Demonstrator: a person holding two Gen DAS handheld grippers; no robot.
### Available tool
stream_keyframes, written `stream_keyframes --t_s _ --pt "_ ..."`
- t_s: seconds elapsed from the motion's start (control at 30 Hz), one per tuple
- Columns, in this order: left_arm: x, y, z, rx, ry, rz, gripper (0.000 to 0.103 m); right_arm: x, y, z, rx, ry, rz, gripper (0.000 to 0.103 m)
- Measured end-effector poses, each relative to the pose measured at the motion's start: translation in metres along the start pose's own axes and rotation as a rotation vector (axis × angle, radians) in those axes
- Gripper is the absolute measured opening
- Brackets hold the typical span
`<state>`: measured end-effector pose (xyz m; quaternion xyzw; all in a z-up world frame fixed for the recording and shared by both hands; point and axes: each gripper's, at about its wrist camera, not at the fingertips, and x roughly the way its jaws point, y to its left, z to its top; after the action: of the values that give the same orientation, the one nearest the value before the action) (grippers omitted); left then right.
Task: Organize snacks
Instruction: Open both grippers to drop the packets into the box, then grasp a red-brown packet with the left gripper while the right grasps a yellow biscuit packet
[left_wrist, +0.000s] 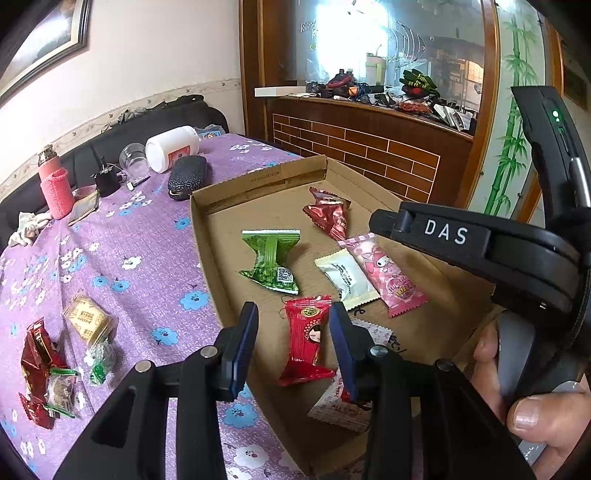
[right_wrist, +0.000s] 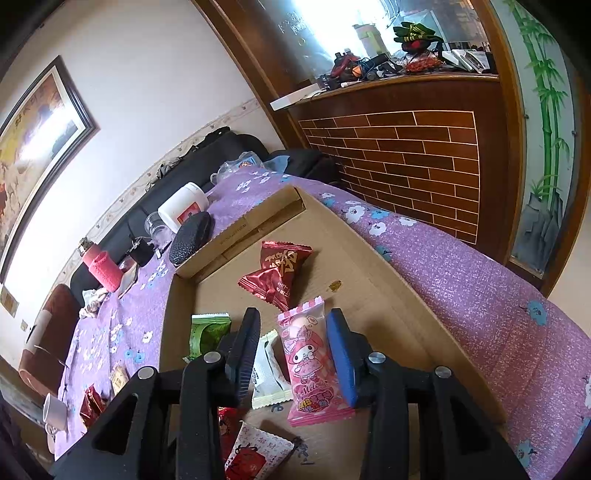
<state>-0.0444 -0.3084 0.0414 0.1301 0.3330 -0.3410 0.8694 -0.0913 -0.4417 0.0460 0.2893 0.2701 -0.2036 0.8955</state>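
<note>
The cardboard tray (left_wrist: 207, 236) lies on the purple flowered cloth of the bench (left_wrist: 122, 251), and most of the snacks already sit inside it. Near the tray's middle are the green packet (left_wrist: 269, 264), the white packet (left_wrist: 347, 280) and the pink packet (left_wrist: 384, 277); the dark red packets (left_wrist: 328, 214) lie toward its far wall.

The left claw (left_wrist: 293, 347) is partly open over the tray's near end, straddling the red doll packet (left_wrist: 308, 339) without its pads pressing on it. The right claw (right_wrist: 291, 350) is likewise partly open, with the pink packet between its jaws and no pinch visible. So both seem to be letting go, not gripping.

Outside the tray, on the cloth well to its left, a loose pile of wrapped snacks (left_wrist: 55, 362) waits, with a tan packet (left_wrist: 86, 319) at its edge.

To finish the step well, each claw should probably lift straight up clear of its packet before swinging away, so the crinkly wrappers do not snag and drag. The left claw is nearer the pile, so it should fetch next.
</note>
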Motion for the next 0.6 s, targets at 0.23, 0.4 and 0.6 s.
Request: stream_keyframes --t_s 0.23,0.4,0.6 --pt "-0.0013 0.0026 -0.0008 -0.006 -0.007 0.009 0.042 -0.0003 0.0012 -0.0009 -0.004 -0.005 -0.007 0.041" --pt "-0.0027 0.0023 -0.0008 0.006 -0.022 0.030 0.043 -0.0009 0.0027 -0.0013 -0.019 -0.007 -0.005 0.041" --pt "-0.0037 0.0057 0.0017 -0.002 -0.030 0.042 0.043 -0.0001 0.0044 -0.0021 -0.030 -0.009 -0.017 0.041"
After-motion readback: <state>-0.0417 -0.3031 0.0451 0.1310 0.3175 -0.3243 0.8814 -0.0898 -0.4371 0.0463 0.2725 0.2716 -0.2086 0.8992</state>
